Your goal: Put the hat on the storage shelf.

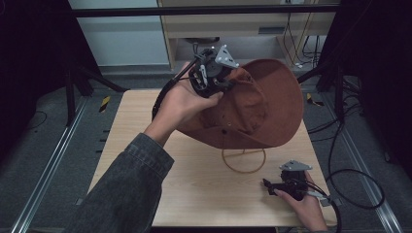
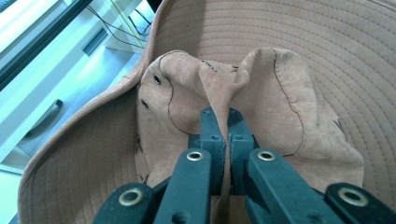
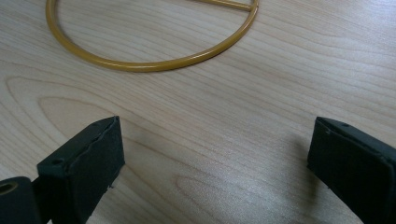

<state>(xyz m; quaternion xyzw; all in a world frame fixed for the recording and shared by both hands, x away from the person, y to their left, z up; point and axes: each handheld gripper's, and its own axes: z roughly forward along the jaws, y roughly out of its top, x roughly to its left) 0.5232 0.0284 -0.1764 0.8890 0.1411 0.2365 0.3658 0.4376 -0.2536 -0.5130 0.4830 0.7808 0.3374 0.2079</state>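
A brown wide-brimmed hat [image 1: 262,107] is held tilted above the table, its brim facing right. My left gripper [image 1: 231,82] is shut on a pinched fold of the hat's crown; in the left gripper view the black jaws [image 2: 227,122] meet with the fabric of the hat [image 2: 299,56] squeezed between them. Below the hat stands a yellow wire stand [image 1: 244,162] with a ring base and an upright rod that disappears under the brim. My right gripper [image 1: 266,184] rests low on the table at the front right, open, with bare wood between its jaws [image 3: 215,154] and the stand's ring [image 3: 154,63] just ahead.
The light wooden table [image 1: 194,194] has bare room at the front and left. A sleeved forearm crosses its left half. Cables lie on the floor to the right, and shelving stands behind the table.
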